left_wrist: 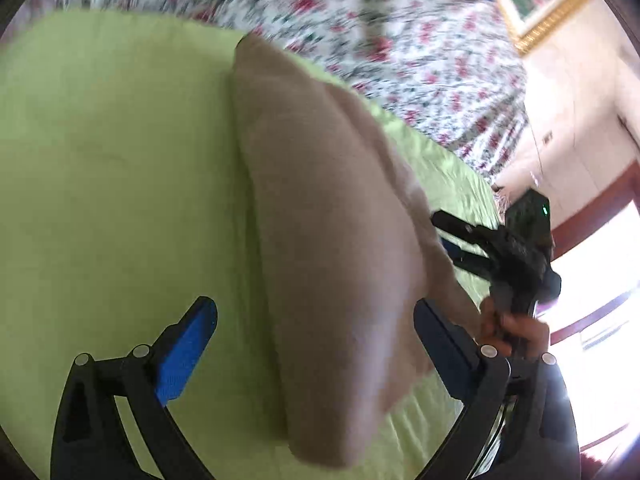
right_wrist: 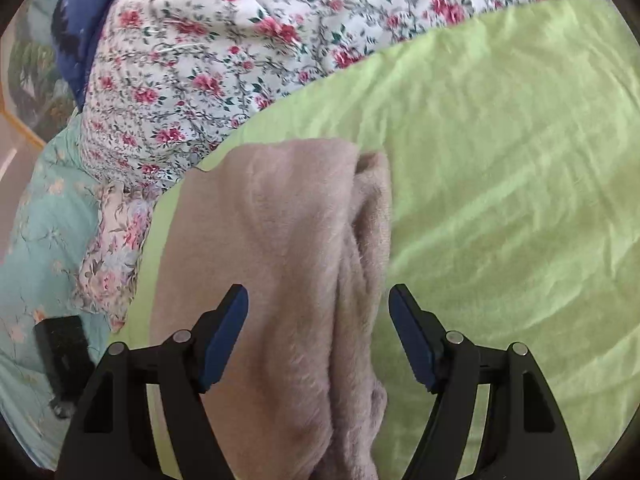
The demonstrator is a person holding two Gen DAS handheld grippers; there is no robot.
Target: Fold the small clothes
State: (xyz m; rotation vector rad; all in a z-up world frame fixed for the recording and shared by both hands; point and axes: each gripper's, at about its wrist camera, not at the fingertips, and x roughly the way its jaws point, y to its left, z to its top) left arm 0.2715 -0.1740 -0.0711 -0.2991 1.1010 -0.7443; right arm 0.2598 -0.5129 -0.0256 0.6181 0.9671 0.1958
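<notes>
Left wrist view: the biggest thing ahead of my tools is the flowered bedspread (left_wrist: 400,52), spread across the far side beyond both grippers. Nearer, directly under my tools, lies the green sheet (left_wrist: 112,168), which carries the work. On it rests the beige fleece garment (left_wrist: 328,240), folded into a long thick strip with a soft ridge along it; it runs from just ahead of my left gripper (left_wrist: 316,344) away toward the bedspread, and its near end lies between my left fingers, closer to the right-hand one. Those jaws stand wide apart and no pad presses the cloth. My right gripper (left_wrist: 460,240) shows off to the right, at the garment's edge, with my hand (left_wrist: 512,332) around its handle. In its own view my right gripper (right_wrist: 318,332) also stands apart, the garment's layered edge lying between the fingers without being pinched. To its left sit a pale blue flowered cloth (right_wrist: 40,240) and a small black object (right_wrist: 64,356), too dim to identify.
</notes>
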